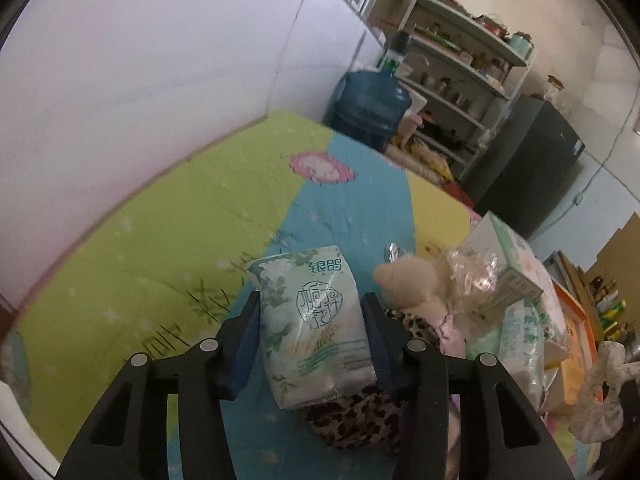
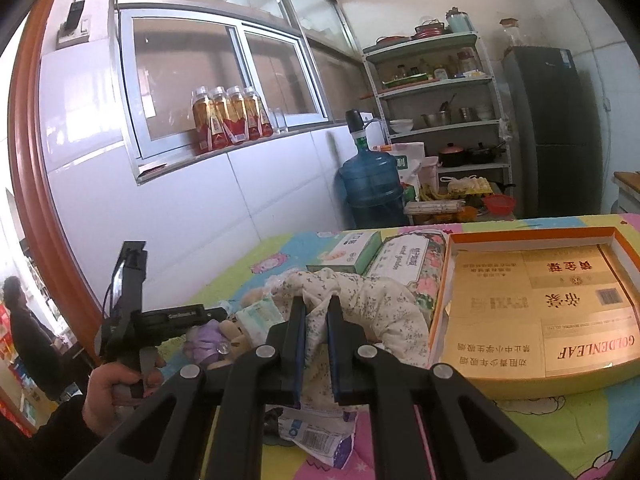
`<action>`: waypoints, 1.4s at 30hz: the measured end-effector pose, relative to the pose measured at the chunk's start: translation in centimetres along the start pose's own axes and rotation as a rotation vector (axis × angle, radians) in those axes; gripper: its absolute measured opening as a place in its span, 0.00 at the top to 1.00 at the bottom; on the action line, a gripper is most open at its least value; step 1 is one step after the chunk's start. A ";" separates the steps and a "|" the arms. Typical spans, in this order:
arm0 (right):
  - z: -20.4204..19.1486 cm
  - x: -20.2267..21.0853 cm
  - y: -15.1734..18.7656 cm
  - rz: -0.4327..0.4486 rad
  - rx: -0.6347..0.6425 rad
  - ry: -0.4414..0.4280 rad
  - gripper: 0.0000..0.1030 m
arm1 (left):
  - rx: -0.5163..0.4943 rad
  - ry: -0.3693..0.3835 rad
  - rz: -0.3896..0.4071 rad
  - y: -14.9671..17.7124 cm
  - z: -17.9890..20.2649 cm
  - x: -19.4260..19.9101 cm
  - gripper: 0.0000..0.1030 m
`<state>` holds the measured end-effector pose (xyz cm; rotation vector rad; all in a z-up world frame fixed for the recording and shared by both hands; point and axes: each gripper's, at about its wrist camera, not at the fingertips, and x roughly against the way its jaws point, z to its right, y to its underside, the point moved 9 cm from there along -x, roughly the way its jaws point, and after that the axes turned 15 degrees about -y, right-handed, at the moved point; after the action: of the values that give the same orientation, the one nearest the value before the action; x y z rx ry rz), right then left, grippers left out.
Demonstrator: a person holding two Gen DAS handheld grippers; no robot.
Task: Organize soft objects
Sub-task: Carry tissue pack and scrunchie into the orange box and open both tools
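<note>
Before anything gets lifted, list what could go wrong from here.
1. The left tool straddles a slippery tissue pack; whether it grips is unclear, so it may slide out.
2. The right tool pinches only a fold of the floral cloth; lifting may drag the plush toy beside it.

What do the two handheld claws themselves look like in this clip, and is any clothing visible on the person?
Both the left claw and right claw are matte black linkage frames with silver round pivot pins and flat blue pads on the fingers. Seen from the right wrist, the left unit is a black pistol-style handle carrying a camera and an upright mount. The hand on it emerges from a dark sleeve.
</note>
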<state>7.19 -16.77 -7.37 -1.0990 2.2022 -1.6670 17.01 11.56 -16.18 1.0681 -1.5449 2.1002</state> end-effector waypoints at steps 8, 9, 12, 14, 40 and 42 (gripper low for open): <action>-0.6 0.8 -1.6 0.042 0.032 -0.005 0.90 | -0.054 0.023 0.132 -2.7 1.4 5.8 0.52; -0.7 0.9 -1.8 0.047 0.039 -0.003 0.90 | -0.065 0.030 0.147 -2.9 1.9 6.6 0.52; -0.9 1.6 -2.6 0.070 0.055 0.007 0.90 | -0.091 0.059 0.175 -3.0 3.3 8.6 0.52; -0.8 2.2 -3.0 0.087 0.062 0.018 0.90 | -0.112 0.088 0.180 -2.9 4.5 9.5 0.51; 10.0 14.3 -5.6 0.232 0.030 0.281 0.90 | -0.391 0.275 0.220 6.0 28.3 14.7 0.51; 11.3 15.1 -5.7 0.230 0.036 0.299 0.90 | -0.386 0.277 0.206 6.4 29.6 14.1 0.51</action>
<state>5.05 -35.58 -2.05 -0.5897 2.3536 -1.8562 14.59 -20.24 -6.33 0.4828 -1.8729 1.8623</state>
